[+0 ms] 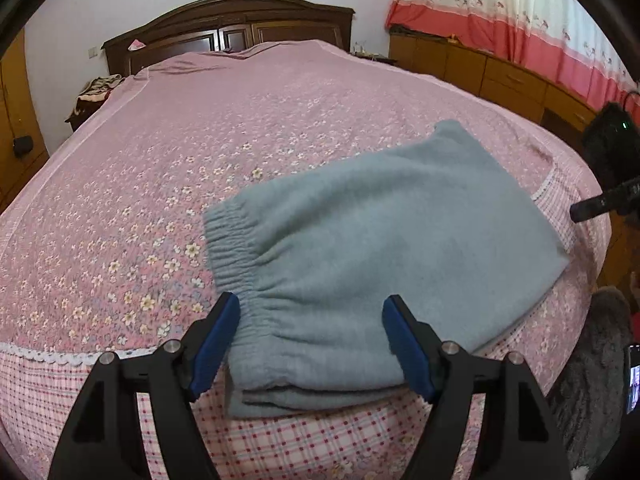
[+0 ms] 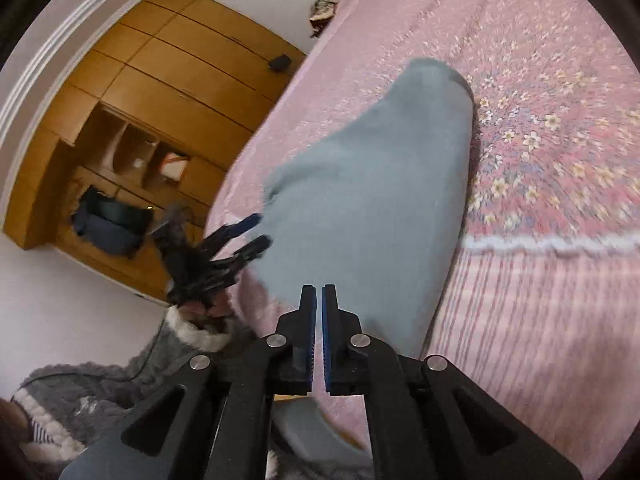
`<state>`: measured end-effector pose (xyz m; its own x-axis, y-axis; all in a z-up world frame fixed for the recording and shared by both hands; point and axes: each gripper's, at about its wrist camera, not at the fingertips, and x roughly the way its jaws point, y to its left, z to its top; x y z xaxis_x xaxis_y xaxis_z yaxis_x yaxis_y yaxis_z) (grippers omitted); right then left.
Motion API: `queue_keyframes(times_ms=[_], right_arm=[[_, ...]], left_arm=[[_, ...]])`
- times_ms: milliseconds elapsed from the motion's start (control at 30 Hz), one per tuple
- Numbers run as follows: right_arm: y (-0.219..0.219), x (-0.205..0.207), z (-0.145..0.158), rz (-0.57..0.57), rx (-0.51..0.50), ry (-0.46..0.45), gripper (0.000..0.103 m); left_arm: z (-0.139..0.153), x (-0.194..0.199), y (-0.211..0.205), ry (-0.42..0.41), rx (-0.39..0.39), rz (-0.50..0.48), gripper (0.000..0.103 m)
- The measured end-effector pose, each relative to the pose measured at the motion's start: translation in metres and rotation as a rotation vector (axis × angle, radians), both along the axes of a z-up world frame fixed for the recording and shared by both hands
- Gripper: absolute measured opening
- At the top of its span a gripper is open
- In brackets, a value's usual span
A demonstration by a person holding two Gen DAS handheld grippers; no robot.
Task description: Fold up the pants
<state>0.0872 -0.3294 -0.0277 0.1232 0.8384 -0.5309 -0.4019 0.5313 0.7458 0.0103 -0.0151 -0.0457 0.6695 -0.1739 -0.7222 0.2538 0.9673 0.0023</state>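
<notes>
The light blue pants (image 1: 360, 240) lie folded in layers on the pink floral bedspread (image 1: 160, 180) near the bed's front right corner, elastic waistband to the left. My left gripper (image 1: 311, 304) is open, its blue pads on either side of the waistband's near corner, nothing clamped. In the right wrist view the pants (image 2: 372, 184) stretch away from my right gripper (image 2: 319, 292), which is shut and empty above the pants' near end. The left gripper (image 2: 240, 236) shows there at the pants' left edge. The right gripper (image 1: 600, 200) juts in at the right edge of the left wrist view.
A dark wooden headboard (image 1: 228, 28) stands at the far end. A wooden cabinet (image 1: 500, 76) and pink curtain (image 1: 520, 32) run along the right. A wooden wardrobe (image 2: 160, 100) stands left of the bed. The person's grey fleece sleeve (image 2: 100, 388) is at the bed's near edge.
</notes>
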Motion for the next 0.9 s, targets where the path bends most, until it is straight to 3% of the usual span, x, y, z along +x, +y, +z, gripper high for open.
queue_keyframes(times_ms=[67, 133, 200, 267, 333, 467, 633, 800, 900], right_arm=[[-0.002, 0.015, -0.021, -0.013, -0.056, 0.063, 0.003], [-0.015, 0.023, -0.040, -0.021, -0.038, 0.123, 0.000], [-0.027, 0.024, -0.032, -0.075, -0.054, 0.073, 0.001], [-0.035, 0.022, -0.003, -0.123, -0.071, -0.051, 0.004], [-0.037, 0.029, 0.019, -0.131, 0.005, -0.114, 0.007], [-0.034, 0.062, 0.020, -0.137, 0.020, -0.111, 0.010], [-0.030, 0.097, -0.020, -0.181, -0.051, 0.006, 0.010], [-0.030, 0.093, 0.006, -0.167, 0.028, -0.096, 0.010], [-0.020, 0.095, 0.013, -0.145, -0.006, -0.115, 0.010]], left_arm=[[-0.001, 0.000, 0.006, 0.008, 0.007, 0.003, 0.078], [-0.004, 0.001, 0.014, 0.030, 0.003, 0.008, 0.079], [-0.009, 0.002, 0.027, 0.060, -0.053, 0.015, 0.081], [-0.013, 0.002, 0.038, 0.071, -0.110, 0.025, 0.082], [-0.014, 0.001, 0.042, 0.063, -0.125, 0.024, 0.082], [-0.015, -0.002, 0.035, 0.037, -0.091, 0.017, 0.082], [-0.016, -0.005, 0.036, 0.033, -0.109, 0.013, 0.083], [-0.016, -0.010, 0.036, 0.020, -0.090, 0.012, 0.083], [-0.018, -0.013, 0.037, 0.009, -0.104, 0.020, 0.083]])
